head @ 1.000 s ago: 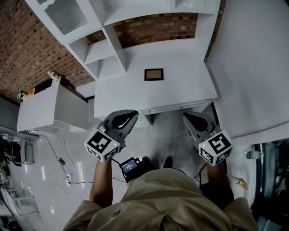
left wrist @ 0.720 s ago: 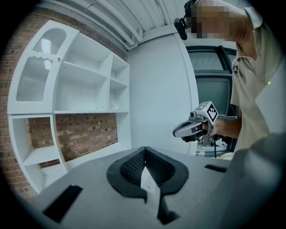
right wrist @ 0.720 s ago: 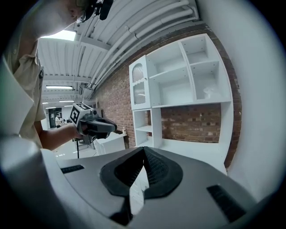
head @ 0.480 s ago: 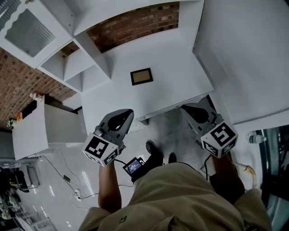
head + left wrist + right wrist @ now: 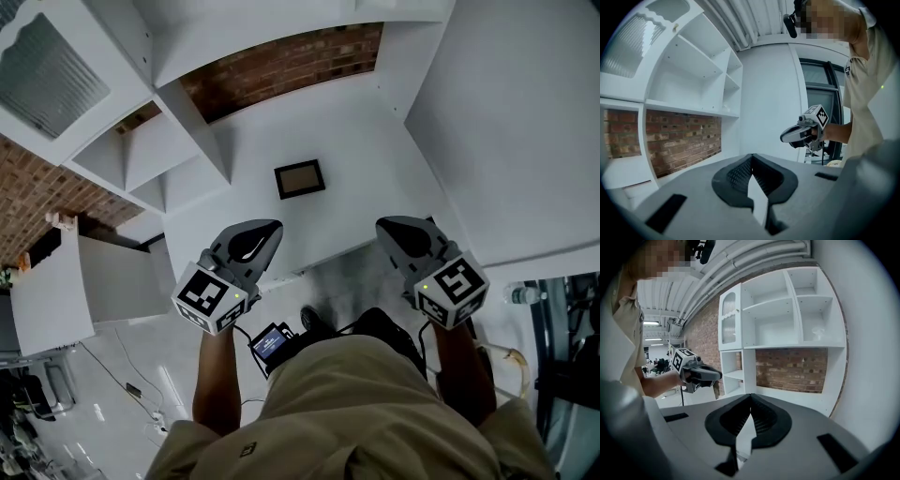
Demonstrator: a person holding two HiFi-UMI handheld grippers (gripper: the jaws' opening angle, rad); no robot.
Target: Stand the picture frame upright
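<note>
- A white shelf unit (image 5: 141,150) with open compartments rises behind and to the left of a white desk top (image 5: 375,159); a brick wall (image 5: 281,66) shows through the unit's open back
- A low white cabinet (image 5: 56,291) stands on the floor to the left, apart from the desk
- The person (image 5: 375,412), in a khaki top, stands at the desk's near edge with a gripper in each hand, both held level over that edge and pointing towards the shelves
- The left gripper (image 5: 270,227) has its jaws brought together at the tips, with nothing between them; its own view looks past them at the shelves and brick
- The right gripper (image 5: 386,227) has its jaws closed too and is empty; it sits well apart from the left one, at about the same height in the head view
- The picture frame (image 5: 300,178) lies flat and face up on the desk top, about midway between the near edge and the brick back, beyond both grippers and touched by neither. Its long axis runs left to right across the desk, the right end turned slightly towards the shelves; a dark border surrounds a brownish panel
- A small device with a lit screen (image 5: 270,342) hangs at the person's waist
</note>
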